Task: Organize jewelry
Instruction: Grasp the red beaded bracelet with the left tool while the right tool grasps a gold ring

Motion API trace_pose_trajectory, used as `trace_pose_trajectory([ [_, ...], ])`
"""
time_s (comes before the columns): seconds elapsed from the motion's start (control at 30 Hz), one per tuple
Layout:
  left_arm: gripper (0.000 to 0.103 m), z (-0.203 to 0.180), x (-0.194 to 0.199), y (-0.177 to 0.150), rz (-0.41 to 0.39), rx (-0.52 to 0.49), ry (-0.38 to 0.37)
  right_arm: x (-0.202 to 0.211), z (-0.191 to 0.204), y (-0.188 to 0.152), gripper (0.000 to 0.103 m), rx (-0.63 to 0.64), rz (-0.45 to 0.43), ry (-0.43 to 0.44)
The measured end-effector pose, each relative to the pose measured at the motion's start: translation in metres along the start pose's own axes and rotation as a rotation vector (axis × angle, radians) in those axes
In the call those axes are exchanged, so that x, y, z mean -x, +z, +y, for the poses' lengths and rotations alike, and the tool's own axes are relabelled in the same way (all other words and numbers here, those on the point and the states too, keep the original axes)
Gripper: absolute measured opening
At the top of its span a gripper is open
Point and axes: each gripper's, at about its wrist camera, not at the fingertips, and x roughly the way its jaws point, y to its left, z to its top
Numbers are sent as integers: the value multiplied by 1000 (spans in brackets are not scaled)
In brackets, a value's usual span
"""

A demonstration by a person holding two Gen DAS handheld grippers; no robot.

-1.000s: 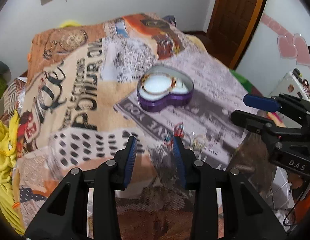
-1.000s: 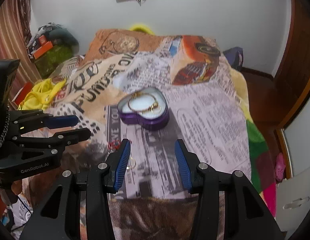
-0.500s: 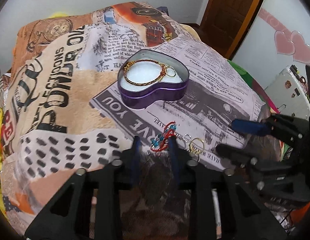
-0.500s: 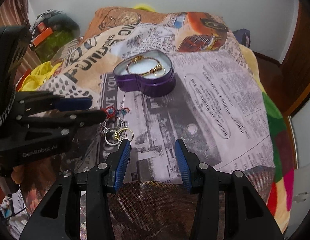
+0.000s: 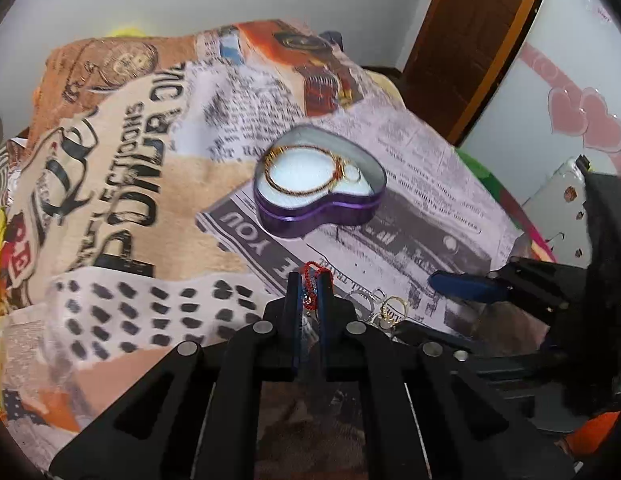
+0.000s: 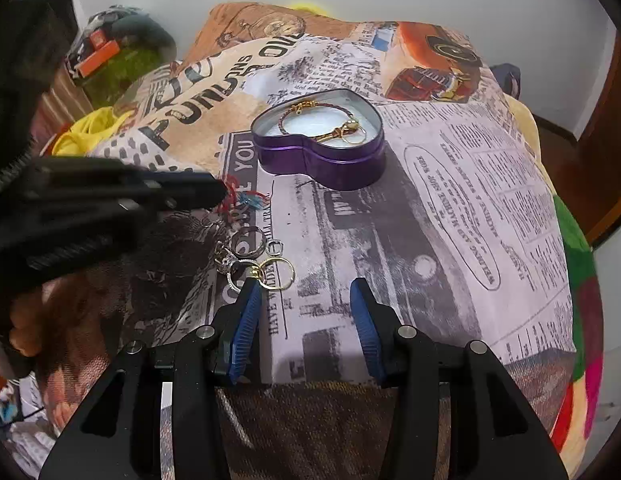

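Both views are shot low and close over the printed blanket (image 5: pixel 122 184), looking forward along each gripper's fingers toward the far wall. The heart tin (image 5: pixel 320 184) is framed mid-distance in both, with the rings (image 6: pixel 262 256) seen nearer. Each gripper is caught by the other camera: left gripper (image 6: pixel 218 192), right gripper (image 5: pixel 438 308).

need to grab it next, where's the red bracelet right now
The red bracelet is pinched between the left gripper's fingertips, just above the blanket, short of the purple heart tin and beside the loose rings.
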Motion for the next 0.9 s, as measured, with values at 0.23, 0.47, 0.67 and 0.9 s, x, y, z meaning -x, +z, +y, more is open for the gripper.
trace_pose_trajectory([
  [0.23,5,6,22,2,-45,15,-6,-4,6,5,43,19,6,14],
  [0.47,5,10,32,1,-69,26,-18,-8,11,8,39,31,-5,47],
  [0.67,5,13,33,-2,-64,34,-15,-10,15,8,18,62,-17,44],
  [0.9,5,11,36,-3,-71,32,-11,-2,14,7,18,44,-36,45],
])
